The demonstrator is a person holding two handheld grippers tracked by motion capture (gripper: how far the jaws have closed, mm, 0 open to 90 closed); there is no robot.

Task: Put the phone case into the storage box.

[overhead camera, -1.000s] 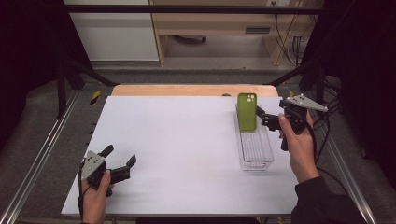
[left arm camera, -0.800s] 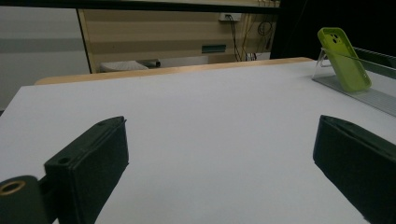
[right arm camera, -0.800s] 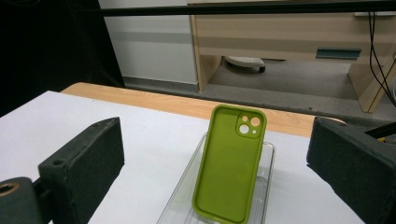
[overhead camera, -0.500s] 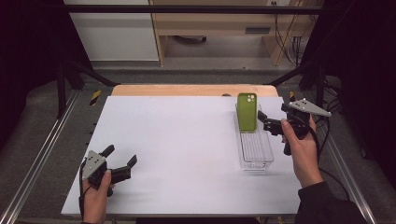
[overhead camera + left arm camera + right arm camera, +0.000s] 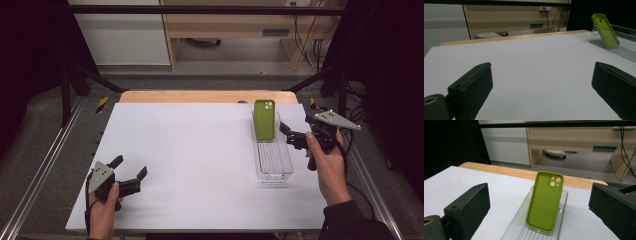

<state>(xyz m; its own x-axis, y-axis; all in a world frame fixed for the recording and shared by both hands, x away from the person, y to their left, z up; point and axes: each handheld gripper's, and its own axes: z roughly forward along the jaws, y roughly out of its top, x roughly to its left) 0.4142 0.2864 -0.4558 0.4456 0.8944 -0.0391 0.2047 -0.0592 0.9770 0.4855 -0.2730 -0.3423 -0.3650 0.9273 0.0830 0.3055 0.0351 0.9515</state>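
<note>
A green phone case (image 5: 264,120) stands upright, leaning at the far end of a clear ridged plastic tray (image 5: 273,164) on the right side of the white table. My right gripper (image 5: 288,134) is held just right of the tray, level with the case, open and holding nothing. In the right gripper view the case (image 5: 545,201) stands in the tray (image 5: 522,228) between the wide-apart jaws, a little beyond them. My left gripper (image 5: 130,167) rests open near the table's front left corner. In the left gripper view the case (image 5: 605,30) is far off at the upper right.
The white tabletop (image 5: 200,150) lies over a wooden board (image 5: 200,96) whose edge shows at the back. Metal frame rails (image 5: 45,165) run along both sides. Wooden furniture and cables (image 5: 305,45) stand on the floor beyond the table.
The right gripper has drawn back slightly toward the person, away from the phone case. The left gripper and the case have stayed where they were.
</note>
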